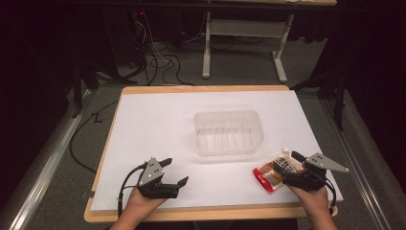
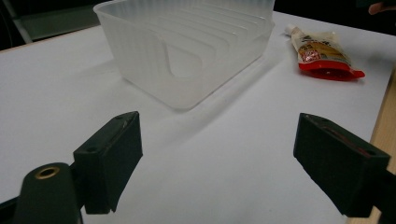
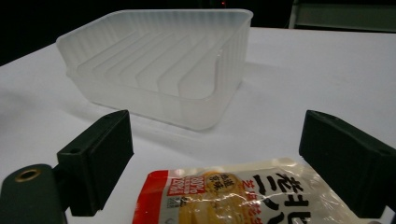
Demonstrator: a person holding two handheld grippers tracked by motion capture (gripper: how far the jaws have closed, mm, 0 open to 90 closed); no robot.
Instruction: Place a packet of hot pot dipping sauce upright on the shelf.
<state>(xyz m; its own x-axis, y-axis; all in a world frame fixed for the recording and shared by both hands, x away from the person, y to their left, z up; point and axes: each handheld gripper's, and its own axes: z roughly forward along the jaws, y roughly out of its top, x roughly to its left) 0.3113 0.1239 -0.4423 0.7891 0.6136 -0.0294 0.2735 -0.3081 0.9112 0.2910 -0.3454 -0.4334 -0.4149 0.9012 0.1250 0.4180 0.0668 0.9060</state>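
The pouch (image 1: 271,173) lies flat on the white sheet (image 1: 158,124) at the lower right of the high view, a soft, glossy plastic sachet with a red band along one end, a pale yellowish body with printed characters, and a small white spout at the far end. In the right gripper view it fills the bottom centre (image 3: 233,196), its crinkled film catching light, and lies between the two black jaws without either pad pressing on it. In the left gripper view it sits at the upper right (image 2: 322,53), well apart from those jaws.

The right gripper (image 1: 287,170) is over the pouch, its jaws standing wide apart; a hand (image 1: 311,194) holds it from the bottom edge. Its body is matte black with a grey three-cornered plate on top.

The tray (image 1: 229,132) stands at the middle of the sheet, just up and left of the pouch and apart from it: a translucent, frosted plastic box, rectangular with rounded corners, ribbed along its floor and walls, with a rounded notch in one short wall.

The left gripper (image 1: 174,172) is at the lower left, jaws spread wide over bare sheet with nothing between them. The sheet covers a light wooden table (image 1: 201,89) with rounded corners; grey carpet and dark cables lie beyond.
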